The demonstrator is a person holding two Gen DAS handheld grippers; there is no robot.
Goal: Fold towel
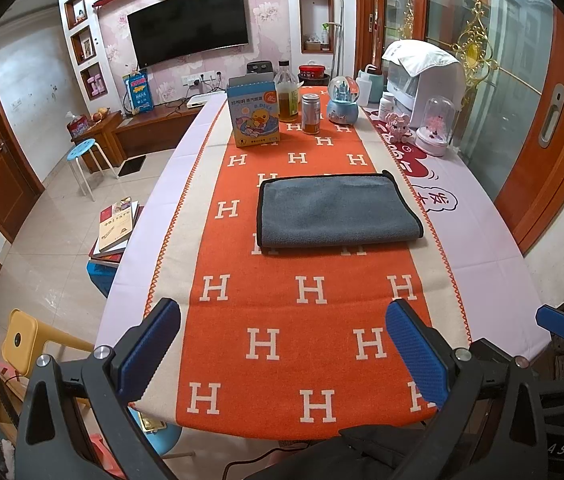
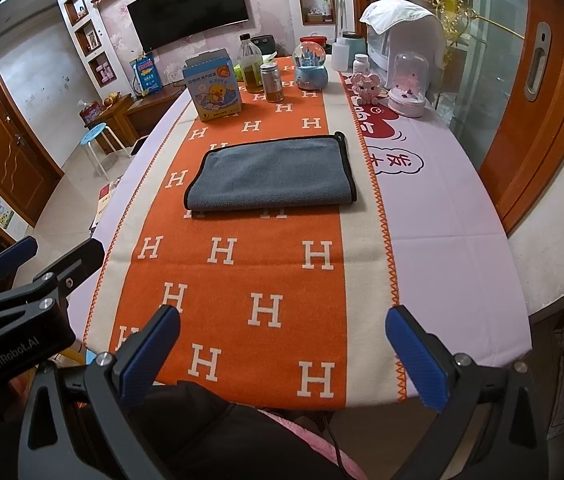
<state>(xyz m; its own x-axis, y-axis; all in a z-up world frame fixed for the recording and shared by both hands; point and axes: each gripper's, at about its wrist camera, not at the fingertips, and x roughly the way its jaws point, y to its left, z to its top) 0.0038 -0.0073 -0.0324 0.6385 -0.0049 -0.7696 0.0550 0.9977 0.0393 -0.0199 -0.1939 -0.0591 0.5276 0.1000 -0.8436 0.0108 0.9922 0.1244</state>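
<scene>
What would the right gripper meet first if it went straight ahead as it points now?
Probably the orange runner, then the grey towel. The right gripper is open with nothing between the fingers; height is unclear.

Left tool (image 1: 282, 344) and right tool (image 2: 282, 352) both spread wide, side by side.

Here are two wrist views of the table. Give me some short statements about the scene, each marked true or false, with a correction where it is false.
1. The grey towel with black trim lies on the orange runner with white H letters. True.
2. The left gripper grips the towel. False: it is open, apart from the towel.
3. The right gripper is open. True.
4. The towel is spread out in a single layer. False: it looks folded over, with a doubled edge at its right.
5. The blue carton with a yellow duck stands upright beyond the towel. True.
</scene>
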